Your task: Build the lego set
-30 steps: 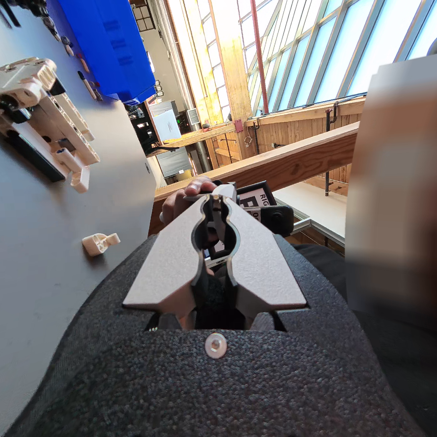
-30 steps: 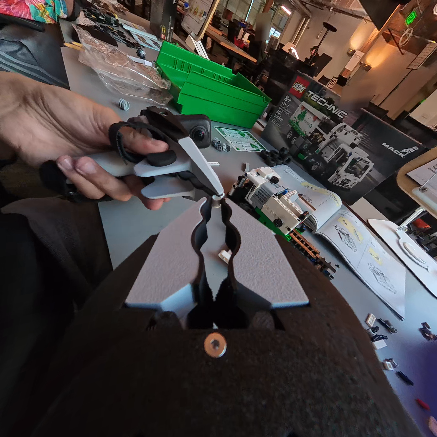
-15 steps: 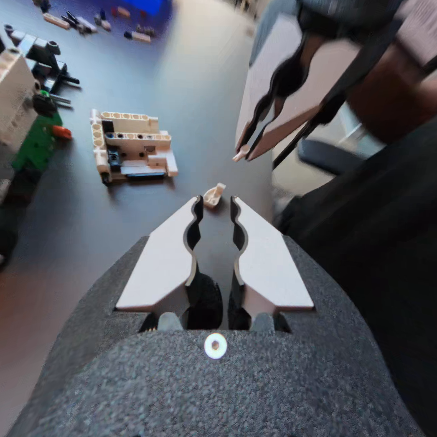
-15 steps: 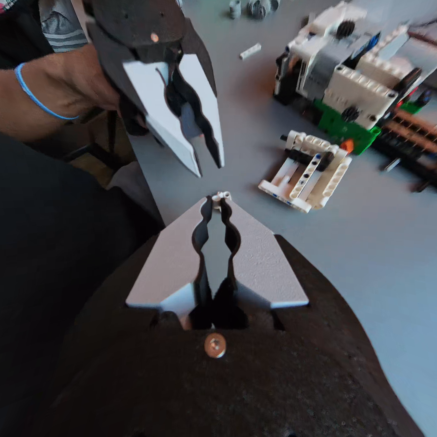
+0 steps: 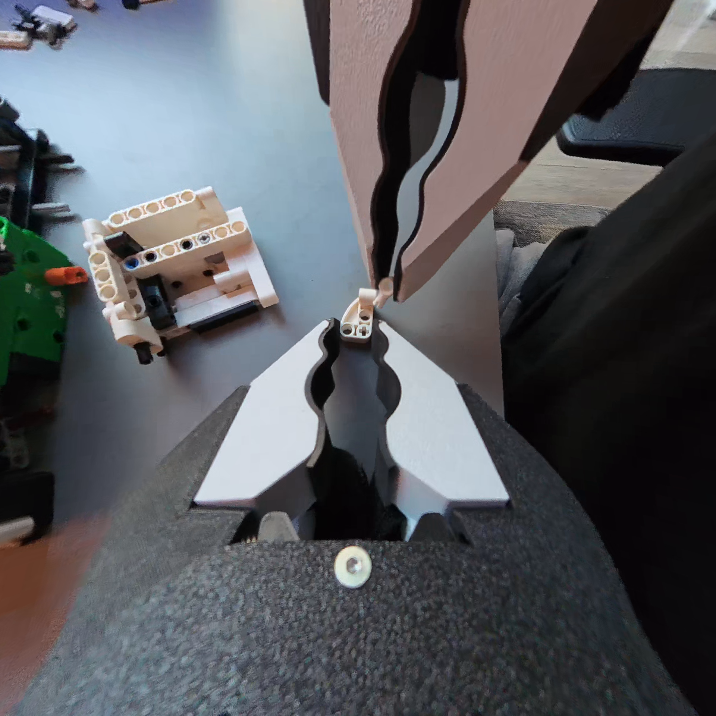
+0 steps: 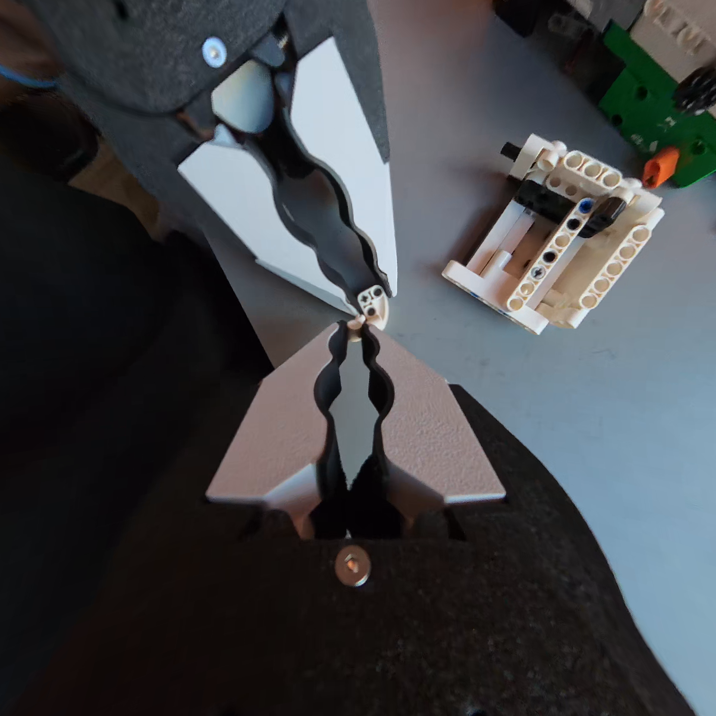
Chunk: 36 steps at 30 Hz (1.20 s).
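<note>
My left gripper is closed around a small white curved lego piece with holes, low over the grey table near its edge. My right gripper is shut on a small pale pin. In the left wrist view the right gripper comes down from above, and its pin touches the top end of the white piece. In the right wrist view the left gripper reaches in from the upper left with the white piece at its tips, right against the pin.
A white beam sub-assembly lies on the table to the left; the right wrist view shows it on the right. The green truck build with an orange connector stands beyond. The table edge and dark clothing are close by. Both grippers' tips are close together, under 4 cm apart.
My left gripper swung down to the white piece lying on the table and closed around it. My right gripper brought its pin down until it met the piece.
</note>
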Tool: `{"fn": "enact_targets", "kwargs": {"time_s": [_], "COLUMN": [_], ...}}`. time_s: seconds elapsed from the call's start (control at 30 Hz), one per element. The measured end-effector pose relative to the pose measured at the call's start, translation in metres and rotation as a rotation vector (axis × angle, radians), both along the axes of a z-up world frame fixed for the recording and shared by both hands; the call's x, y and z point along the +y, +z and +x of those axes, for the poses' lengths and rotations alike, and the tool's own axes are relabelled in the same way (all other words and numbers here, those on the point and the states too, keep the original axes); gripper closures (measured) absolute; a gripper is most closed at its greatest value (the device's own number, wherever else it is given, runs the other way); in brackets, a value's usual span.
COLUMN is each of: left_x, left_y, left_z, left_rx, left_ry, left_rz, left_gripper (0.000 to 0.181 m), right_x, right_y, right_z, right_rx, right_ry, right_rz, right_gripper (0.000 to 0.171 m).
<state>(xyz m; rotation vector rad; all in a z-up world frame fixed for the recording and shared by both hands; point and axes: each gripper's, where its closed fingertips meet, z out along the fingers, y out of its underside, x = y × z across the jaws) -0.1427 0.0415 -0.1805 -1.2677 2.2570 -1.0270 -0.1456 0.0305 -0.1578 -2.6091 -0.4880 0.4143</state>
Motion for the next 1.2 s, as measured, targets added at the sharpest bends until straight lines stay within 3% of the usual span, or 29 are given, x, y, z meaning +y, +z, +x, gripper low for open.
{"fn": "enact_targets", "kwargs": {"time_s": [0.03,0.27,0.5,0.67,0.9,1.07,1.2], "left_x": [0.000,-0.002,-0.001,-0.001,-0.005,-0.008,-0.008], "left_y": [0.000,0.000,0.001,0.001,0.002,0.002,0.002], "left_z": [0.000,0.001,0.005,0.005,0.001,0.000,0.000], "left_rx": [0.001,-0.004,-0.008,0.001,-0.034,-0.049,-0.049], "left_ry": [0.061,0.387,0.447,0.424,0.224,0.168,0.163], "left_rz": [-0.002,0.010,0.019,-0.003,0.058,0.079,0.078], "left_gripper": [0.166,0.166,0.166,0.167,0.166,0.166,0.165], "right_x": [0.002,0.000,0.003,0.003,0.009,0.001,-0.001], "right_y": [-0.001,-0.004,-0.007,-0.009,0.014,0.008,-0.004], "right_z": [0.000,0.000,0.007,0.008,0.008,-0.002,-0.001], "right_rx": [0.019,0.146,0.057,-0.056,-0.311,-0.246,-0.230], "right_ry": [-0.030,-0.219,-0.412,-0.449,0.005,0.265,0.316], "right_rz": [-0.019,-0.142,-0.137,-0.136,-0.020,-0.102,-0.221], "right_gripper": [0.165,0.165,0.165,0.165,0.165,0.165,0.165]}}
